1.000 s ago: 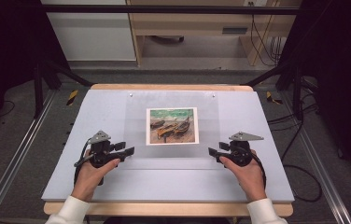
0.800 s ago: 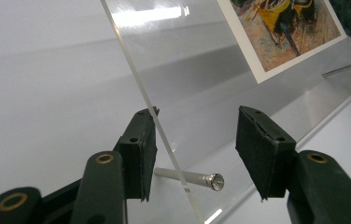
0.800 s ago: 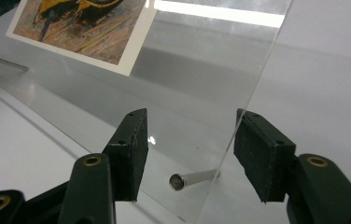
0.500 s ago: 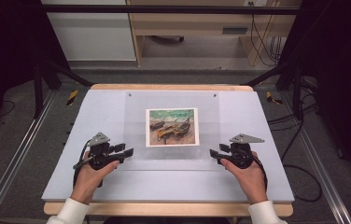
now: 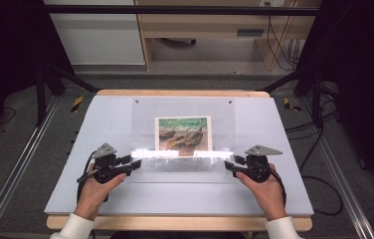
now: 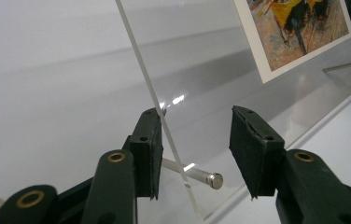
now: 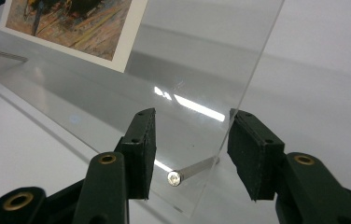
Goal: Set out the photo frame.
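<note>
The counter [image 5: 100, 124] carries one clear acrylic sheet [image 5: 182, 110], one printed picture [image 5: 183, 133] and two metal pins [image 6: 197, 173]. Two tools are present: a left tool [image 5: 134, 162] and a right tool [image 5: 228, 166].

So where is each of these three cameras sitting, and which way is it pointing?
High view: above the near side, looking forward and down on the table; both hands, the left tool and the right tool show.
Left gripper view: rides on the left tool, looking along its black jaws at a clear sheet edge.
Right gripper view: rides on the right tool, facing the sheet's other edge.
All three share the clear sheet and the painted picture.
</note>
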`<state>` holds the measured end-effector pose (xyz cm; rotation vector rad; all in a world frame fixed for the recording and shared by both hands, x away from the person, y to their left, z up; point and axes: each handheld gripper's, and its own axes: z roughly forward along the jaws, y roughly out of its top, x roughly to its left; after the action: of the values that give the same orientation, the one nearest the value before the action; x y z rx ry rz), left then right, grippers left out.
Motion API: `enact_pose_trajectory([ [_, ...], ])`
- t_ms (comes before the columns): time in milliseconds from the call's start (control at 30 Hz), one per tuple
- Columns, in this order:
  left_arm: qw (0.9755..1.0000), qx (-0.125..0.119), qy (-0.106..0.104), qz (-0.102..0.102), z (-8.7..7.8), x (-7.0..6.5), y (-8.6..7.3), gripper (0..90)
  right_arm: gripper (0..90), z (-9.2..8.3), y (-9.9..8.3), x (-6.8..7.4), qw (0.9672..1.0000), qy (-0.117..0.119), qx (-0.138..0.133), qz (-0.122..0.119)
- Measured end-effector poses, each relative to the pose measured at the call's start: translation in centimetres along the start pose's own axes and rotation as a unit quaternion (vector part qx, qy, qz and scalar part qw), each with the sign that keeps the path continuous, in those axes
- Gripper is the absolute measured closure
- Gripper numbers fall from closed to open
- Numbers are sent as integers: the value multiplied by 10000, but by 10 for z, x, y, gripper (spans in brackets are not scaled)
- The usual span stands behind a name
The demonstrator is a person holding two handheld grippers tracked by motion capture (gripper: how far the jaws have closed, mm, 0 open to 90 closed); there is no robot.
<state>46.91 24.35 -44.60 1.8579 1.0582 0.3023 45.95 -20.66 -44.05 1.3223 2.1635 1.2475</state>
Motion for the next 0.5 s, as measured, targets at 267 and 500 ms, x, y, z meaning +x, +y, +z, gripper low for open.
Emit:
enact_pose_trajectory([
  [267,10000,5,20,26,-3,-2,-3,566,559,-3,-3,1,10000,-27,7,-44],
  [500,10000,23,28,40,-4,-3,-4,583,582,-5,-6,3,10000,-46,5,-62],
])
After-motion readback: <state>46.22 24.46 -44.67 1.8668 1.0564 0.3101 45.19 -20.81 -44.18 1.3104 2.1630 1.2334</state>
